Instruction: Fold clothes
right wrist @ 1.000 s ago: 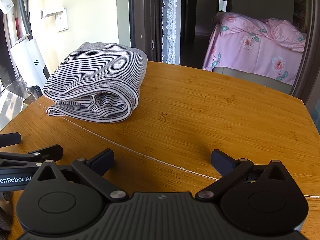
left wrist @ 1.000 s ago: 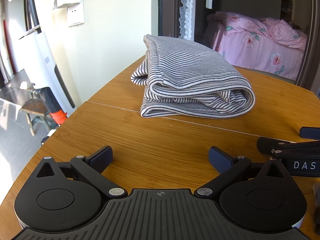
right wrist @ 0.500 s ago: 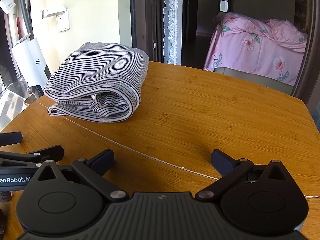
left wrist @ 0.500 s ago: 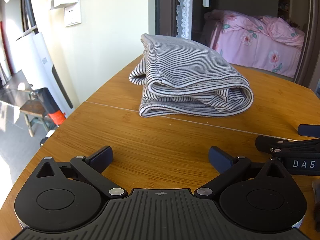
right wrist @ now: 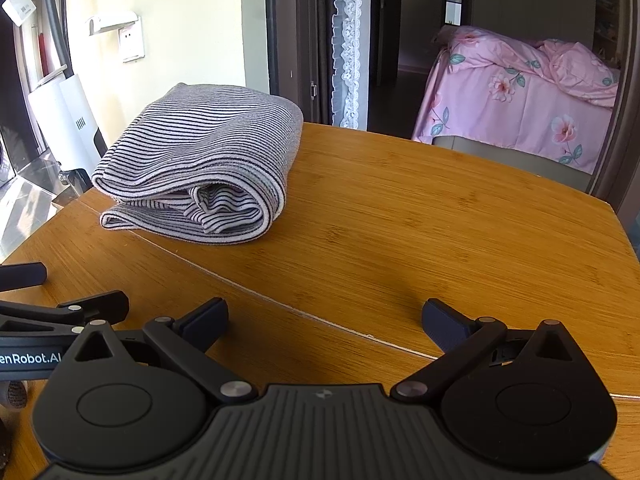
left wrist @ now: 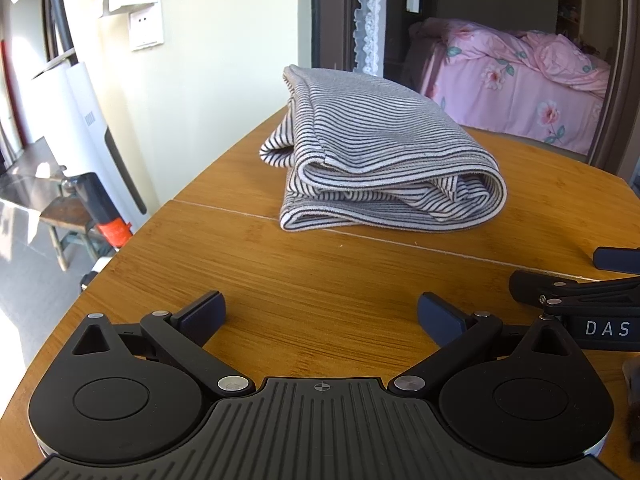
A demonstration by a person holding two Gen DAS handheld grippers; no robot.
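Left gripper (left wrist: 320, 312) nearer — ribbed striped bundle (left wrist: 384, 156).

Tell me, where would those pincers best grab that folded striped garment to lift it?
Probably the rounded fold of the striped garment, approached from its right side: there the layers wrap into one thick roll, while the near edge shows loose separate hems.

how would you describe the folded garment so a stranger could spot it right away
Start at the wooden table in front of the doorway. The garment lies folded on its far left part, beyond the seam. It is the only cloth there, with thin black and white stripes.
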